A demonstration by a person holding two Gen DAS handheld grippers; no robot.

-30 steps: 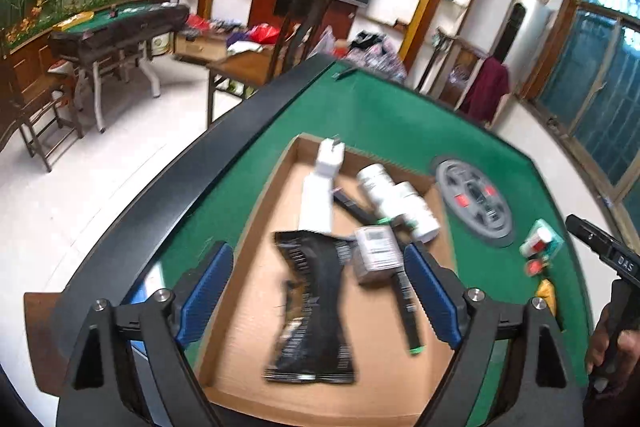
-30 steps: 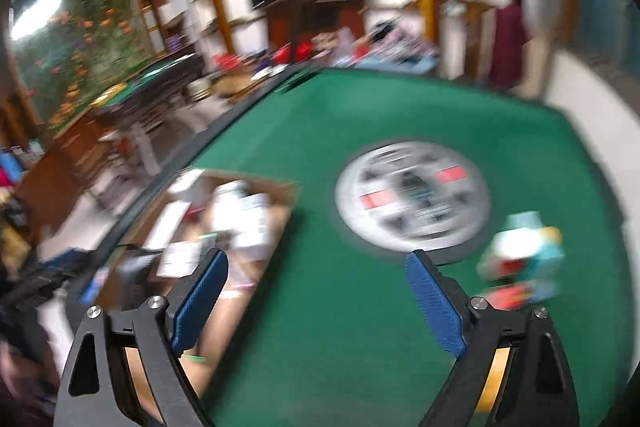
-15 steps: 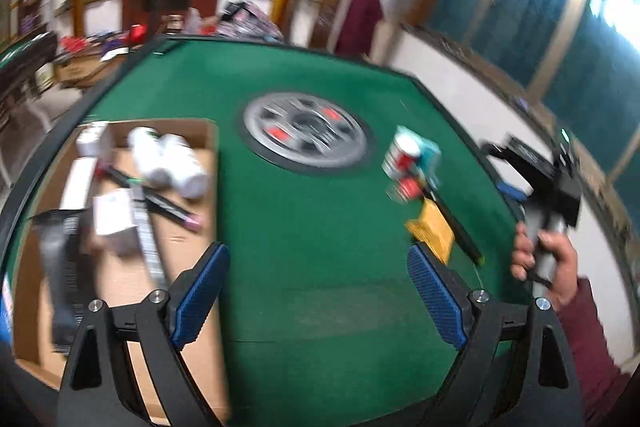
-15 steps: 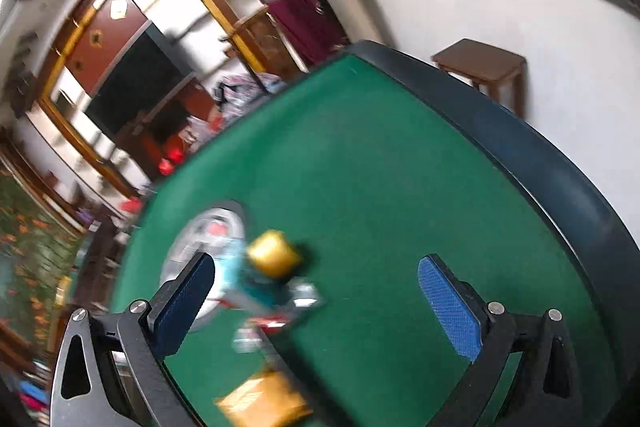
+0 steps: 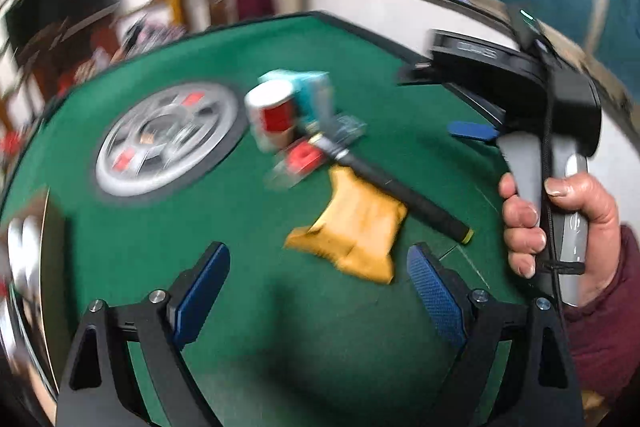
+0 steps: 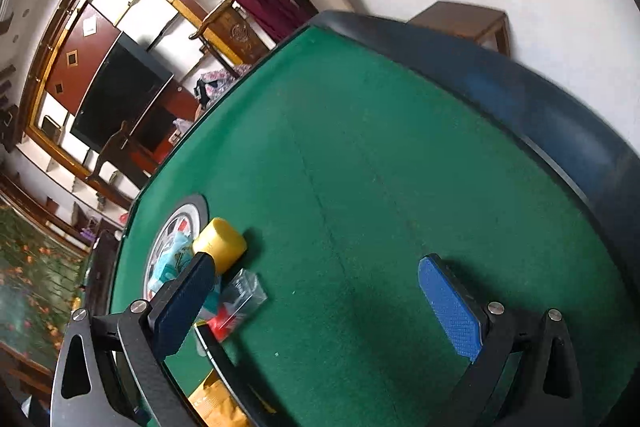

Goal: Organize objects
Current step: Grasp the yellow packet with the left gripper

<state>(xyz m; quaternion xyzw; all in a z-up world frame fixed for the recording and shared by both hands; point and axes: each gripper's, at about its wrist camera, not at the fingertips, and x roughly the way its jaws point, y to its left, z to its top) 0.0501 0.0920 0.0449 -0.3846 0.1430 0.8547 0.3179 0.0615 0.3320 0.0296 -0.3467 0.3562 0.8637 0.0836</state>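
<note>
With your spread left gripper point(image 5: 318, 281), straddle the crumpled yellow paper packet point(image 5: 352, 229) squarely, clear of the black pen point(image 5: 404, 193); your right gripper point(image 6: 320, 299) is spread too.

On your table point(image 5: 280, 347), the pouch point(image 5: 352, 227) is lying nearest you, and the pen point(image 5: 400, 191) is resting across its far right corner, touching it. Behind them the can point(image 5: 272, 115) and the box point(image 5: 312, 95) are sitting side by side, a small bag point(image 6: 240, 297) just before them. The disc point(image 5: 168, 139) is lying left of that cluster, toward the table's middle.
</note>
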